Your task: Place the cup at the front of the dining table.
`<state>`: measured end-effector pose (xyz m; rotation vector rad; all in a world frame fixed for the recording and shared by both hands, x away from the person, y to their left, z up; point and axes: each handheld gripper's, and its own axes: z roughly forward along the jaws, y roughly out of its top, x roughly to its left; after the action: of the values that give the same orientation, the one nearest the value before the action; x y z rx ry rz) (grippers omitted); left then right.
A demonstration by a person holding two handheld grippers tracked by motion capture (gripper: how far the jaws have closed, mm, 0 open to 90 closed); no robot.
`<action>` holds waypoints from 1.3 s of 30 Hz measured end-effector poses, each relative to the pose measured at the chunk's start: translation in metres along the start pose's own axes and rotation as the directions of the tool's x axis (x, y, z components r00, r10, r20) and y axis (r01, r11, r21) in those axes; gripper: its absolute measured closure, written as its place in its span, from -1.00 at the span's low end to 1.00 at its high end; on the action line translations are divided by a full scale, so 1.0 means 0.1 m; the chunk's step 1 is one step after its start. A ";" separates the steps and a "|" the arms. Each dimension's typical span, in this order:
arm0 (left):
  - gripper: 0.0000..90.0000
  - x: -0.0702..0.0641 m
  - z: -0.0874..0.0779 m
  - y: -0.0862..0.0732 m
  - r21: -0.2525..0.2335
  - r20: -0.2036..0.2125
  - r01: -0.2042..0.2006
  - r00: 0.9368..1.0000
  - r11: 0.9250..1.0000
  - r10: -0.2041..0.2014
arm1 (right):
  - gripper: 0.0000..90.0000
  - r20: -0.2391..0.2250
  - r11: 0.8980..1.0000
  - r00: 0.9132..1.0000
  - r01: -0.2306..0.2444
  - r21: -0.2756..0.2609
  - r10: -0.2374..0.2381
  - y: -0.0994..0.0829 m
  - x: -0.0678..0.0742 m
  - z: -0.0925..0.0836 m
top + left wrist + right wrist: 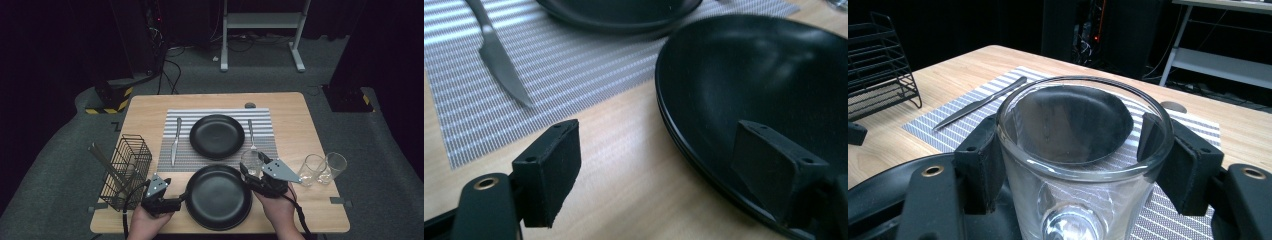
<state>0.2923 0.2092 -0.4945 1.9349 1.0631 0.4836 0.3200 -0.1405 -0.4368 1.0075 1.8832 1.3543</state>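
Dark room, grey carpet, white frame (260, 30) at far side. Light wooden surface (145, 112); striped placemat (170, 150); wire basket (127, 172) left. Near black plate (218, 197): left hand-held gripper (181, 200) spread at its left rim. Glass (1078, 155): pinched by right hand-held gripper (1083, 150) at plate's right. No legible writing.

Bare wooden tabletop (295, 120) lies open right of the striped grey placemat (262, 116). Near right, two empty clear glasses (322, 168) block the edge. Near left, a black wire basket (126, 172) hems the near round black plate (218, 196).
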 end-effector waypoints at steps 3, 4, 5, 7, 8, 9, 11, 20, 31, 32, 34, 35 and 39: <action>-0.56 0.00 0.02 0.07 -0.017 0.019 0.004 1.000 1.000 -0.004 | -0.35 -0.007 1.000 1.000 -0.012 -0.003 0.012 0.01 0.00 0.03; -0.55 -0.01 0.03 0.09 -0.019 0.021 -0.001 1.000 1.000 0.002 | -0.36 -0.011 1.000 1.000 -0.013 -0.005 0.013 0.01 0.01 0.03; -0.55 -0.02 0.04 0.10 -0.020 0.021 -0.005 1.000 1.000 0.005 | -0.36 -0.013 1.000 1.000 -0.012 -0.007 0.012 0.02 0.02 0.04; -0.55 -0.01 0.07 0.13 -0.024 0.026 -0.004 1.000 1.000 0.004 | -0.36 -0.016 1.000 1.000 -0.009 -0.011 0.009 0.03 0.03 0.04; -0.55 -0.01 0.08 0.15 -0.024 0.028 -0.007 1.000 1.000 0.007 | -0.36 -0.017 1.000 1.000 -0.008 -0.013 0.008 0.03 0.03 0.04; -0.55 -0.01 0.10 0.17 -0.027 0.029 -0.005 1.000 1.000 0.006 | -0.36 -0.019 1.000 1.000 -0.010 -0.014 0.010 0.04 0.03 0.04; -0.55 -0.01 0.12 0.20 -0.034 0.036 -0.010 0.999 0.999 0.011 | -0.36 -0.016 1.000 1.000 -0.014 -0.016 0.014 0.06 0.03 0.04; -0.55 -0.08 0.20 0.43 -0.085 0.054 -0.031 0.998 0.996 0.035 | -0.36 -0.015 1.000 1.000 -0.019 -0.021 0.018 0.17 0.04 0.04; -0.58 -0.24 0.29 0.58 -0.140 0.097 -0.080 0.991 0.987 0.094 | -0.35 -0.020 0.999 0.999 -0.031 -0.006 0.031 0.22 0.13 0.15; -0.58 -0.24 0.29 0.59 -0.145 0.096 -0.087 0.990 0.986 0.102 | -0.36 -0.021 1.000 0.999 -0.027 -0.006 0.027 0.23 0.14 0.16; -0.58 -0.26 0.31 0.59 -0.148 0.115 -0.091 0.987 0.985 0.109 | -0.36 -0.020 1.000 1.000 -0.010 0.000 0.010 0.25 0.18 0.19; -0.58 -0.27 0.32 0.59 -0.147 0.117 -0.096 0.987 0.984 0.114 | -0.36 -0.022 1.000 1.000 -0.006 -0.001 0.006 0.26 0.20 0.21; -0.61 -0.32 0.33 0.61 -0.169 0.141 -0.099 0.982 0.981 0.123 | -0.36 -0.040 1.000 0.999 -0.014 0.001 0.014 0.29 0.26 0.27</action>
<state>0.3267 0.1495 -0.4608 1.8613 0.7982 0.4627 0.3351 -0.1001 -0.4178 1.0030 1.9093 1.3916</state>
